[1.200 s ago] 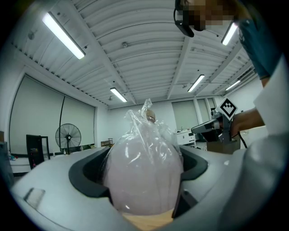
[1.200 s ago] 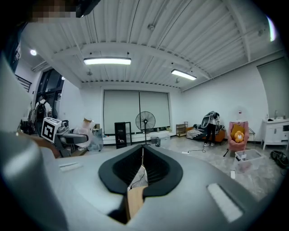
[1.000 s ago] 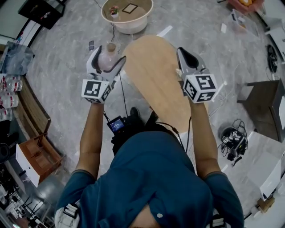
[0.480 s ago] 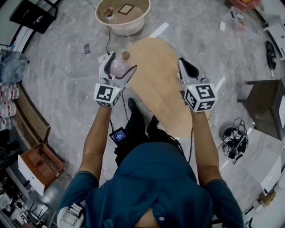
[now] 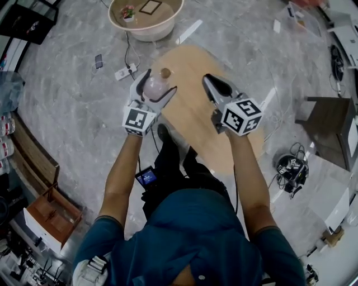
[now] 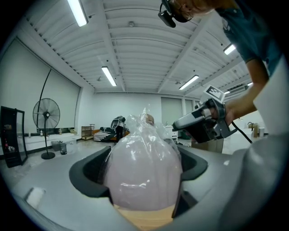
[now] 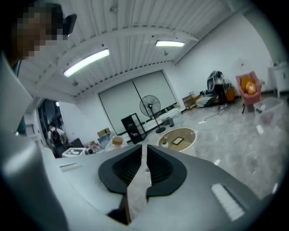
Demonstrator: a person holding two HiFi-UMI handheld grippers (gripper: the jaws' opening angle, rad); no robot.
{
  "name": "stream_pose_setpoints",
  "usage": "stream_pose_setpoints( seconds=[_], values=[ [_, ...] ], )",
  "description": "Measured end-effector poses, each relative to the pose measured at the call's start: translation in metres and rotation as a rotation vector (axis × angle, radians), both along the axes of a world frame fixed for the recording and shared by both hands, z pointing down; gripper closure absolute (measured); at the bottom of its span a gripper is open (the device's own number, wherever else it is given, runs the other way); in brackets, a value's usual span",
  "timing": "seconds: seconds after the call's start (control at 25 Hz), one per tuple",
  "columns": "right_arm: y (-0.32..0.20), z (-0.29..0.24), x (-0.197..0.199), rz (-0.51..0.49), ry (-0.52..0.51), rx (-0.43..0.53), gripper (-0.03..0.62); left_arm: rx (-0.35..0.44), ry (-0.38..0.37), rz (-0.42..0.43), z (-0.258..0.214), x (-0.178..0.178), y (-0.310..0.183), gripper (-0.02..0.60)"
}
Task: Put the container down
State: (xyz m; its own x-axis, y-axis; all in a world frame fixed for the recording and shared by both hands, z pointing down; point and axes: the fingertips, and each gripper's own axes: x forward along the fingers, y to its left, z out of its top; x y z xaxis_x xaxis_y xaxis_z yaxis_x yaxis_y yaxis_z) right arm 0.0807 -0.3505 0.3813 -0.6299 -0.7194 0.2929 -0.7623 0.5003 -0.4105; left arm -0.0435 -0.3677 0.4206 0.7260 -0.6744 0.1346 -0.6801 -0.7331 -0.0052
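A pale pink rounded container point(image 5: 154, 88) with a cork stopper point(image 5: 165, 73) and a clear plastic wrap sits in my left gripper point(image 5: 159, 82), which is shut on it above the left edge of the oval wooden table point(image 5: 193, 120). In the left gripper view the container point(image 6: 143, 176) fills the space between both dark pads point(image 6: 90, 169). My right gripper point(image 5: 208, 80) hovers over the table's middle, jaws shut with nothing in them; its own view shows the right gripper point(image 7: 144, 163) with only a thin slit between the pads. It is also visible at the right of the left gripper view point(image 6: 178, 124).
A round beige tub point(image 5: 146, 17) with a small flower and a frame stands on the floor beyond the table. A power strip point(image 5: 124, 71) and cable lie left of the table. There is a dark side table point(image 5: 330, 131) at right, a wooden crate point(image 5: 47, 215) at lower left.
My left gripper has carried the container rightward, from beside the table to over its left edge. My right gripper has drifted left toward the table's middle, closer to the left one.
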Motion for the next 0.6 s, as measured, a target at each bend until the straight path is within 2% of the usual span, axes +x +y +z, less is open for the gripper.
stream_pose_setpoints(
  seconds=[0.08, 0.16, 0.4, 0.6],
  values=[
    [-0.014, 0.015, -0.019, -0.04, -0.123, -0.042, 0.572, 0.006, 0.014, 0.023, 0.008, 0.007, -0.008, 0.163],
    [-0.027, 0.035, -0.031, -0.054, -0.173, -0.091, 0.572, -0.003, 0.015, 0.042, 0.019, 0.013, -0.016, 0.163],
    [-0.061, 0.108, -0.056, -0.089, -0.153, -0.206, 0.572, -0.041, 0.021, 0.099, 0.057, 0.028, -0.033, 0.163],
    [-0.07, 0.133, -0.07, -0.169, -0.196, -0.202, 0.574, -0.08, 0.016, 0.159, 0.088, 0.04, -0.04, 0.163]
  ],
)
